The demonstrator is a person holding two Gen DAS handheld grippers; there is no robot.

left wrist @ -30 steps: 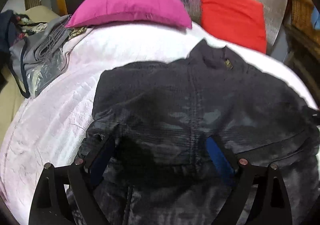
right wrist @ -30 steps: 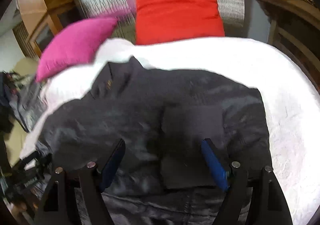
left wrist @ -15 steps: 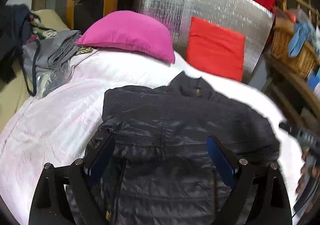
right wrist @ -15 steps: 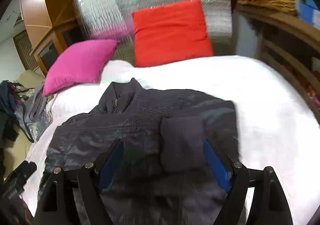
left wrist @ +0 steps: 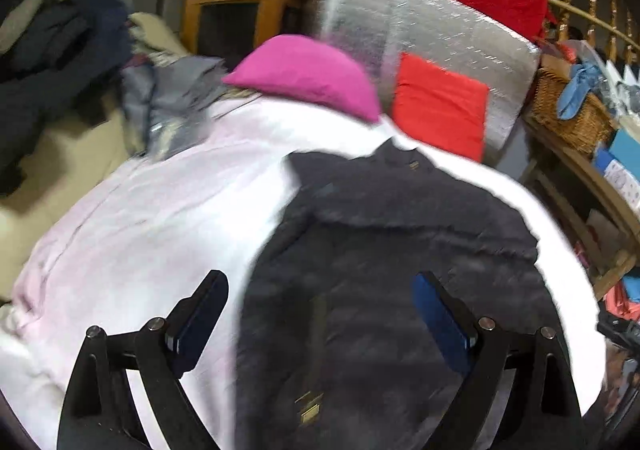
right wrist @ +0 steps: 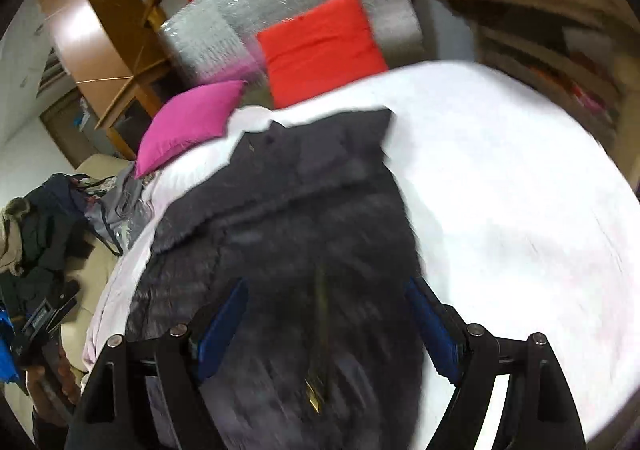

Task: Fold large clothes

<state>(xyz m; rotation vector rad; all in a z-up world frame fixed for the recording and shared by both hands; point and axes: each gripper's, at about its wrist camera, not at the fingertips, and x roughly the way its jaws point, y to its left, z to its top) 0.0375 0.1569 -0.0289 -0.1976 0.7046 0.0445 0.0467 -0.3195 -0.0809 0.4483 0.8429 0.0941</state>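
Left to right: heap of dark and grey clothes (left wrist: 60,62) sat off the bed's left edge, clear of the work. Left tongs (left wrist: 320,322) were spread wide, holding nothing, above the near part of the dark quilted zip-up jacket (left wrist: 400,250). Jacket lay on the white bedspread (left wrist: 140,230), collar toward the magenta pillow (left wrist: 308,74) and red cushion (left wrist: 440,110), sides apparently already folded inward. Right tongs (right wrist: 328,326) were also spread and empty over the same hem. Risks: slick padded fabric could spring open or slide out of a shallow pinch; both views were motion-blurred, so a grab might miss the hem.
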